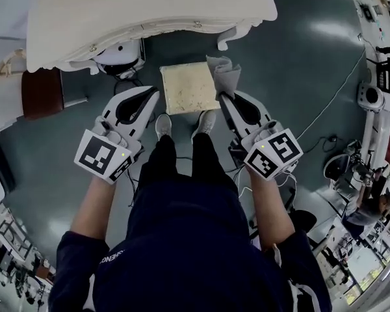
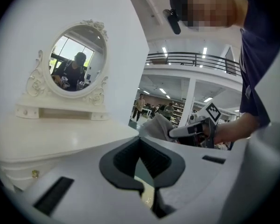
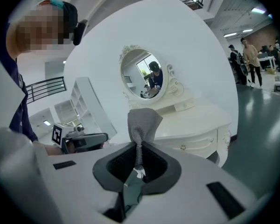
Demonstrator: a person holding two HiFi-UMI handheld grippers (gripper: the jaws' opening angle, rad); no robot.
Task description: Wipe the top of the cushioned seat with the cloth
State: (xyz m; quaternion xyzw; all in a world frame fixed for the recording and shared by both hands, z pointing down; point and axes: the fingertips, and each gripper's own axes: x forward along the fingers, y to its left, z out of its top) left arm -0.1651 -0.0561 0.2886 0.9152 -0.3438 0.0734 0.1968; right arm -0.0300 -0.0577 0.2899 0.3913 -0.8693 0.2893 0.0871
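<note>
The cushioned seat (image 1: 187,88) is a cream square stool on the floor in front of my feet, just short of the dressing table. A grey cloth (image 1: 224,73) hangs bunched over the seat's right edge. My right gripper (image 1: 225,97) is shut on the cloth (image 3: 143,121), which stands up from between its jaws in the right gripper view. My left gripper (image 1: 155,96) hovers at the seat's left edge. Its jaws are shut with nothing between them (image 2: 140,138). The left gripper view shows the right gripper (image 2: 173,133) with the cloth (image 2: 157,125).
A white dressing table (image 1: 149,12) with an oval mirror (image 3: 147,78) stands right behind the seat. A white wheeled device (image 1: 120,56) sits under it. A brown panel (image 1: 42,92) is at the left. Cables (image 1: 325,112) and equipment (image 1: 372,99) lie to the right.
</note>
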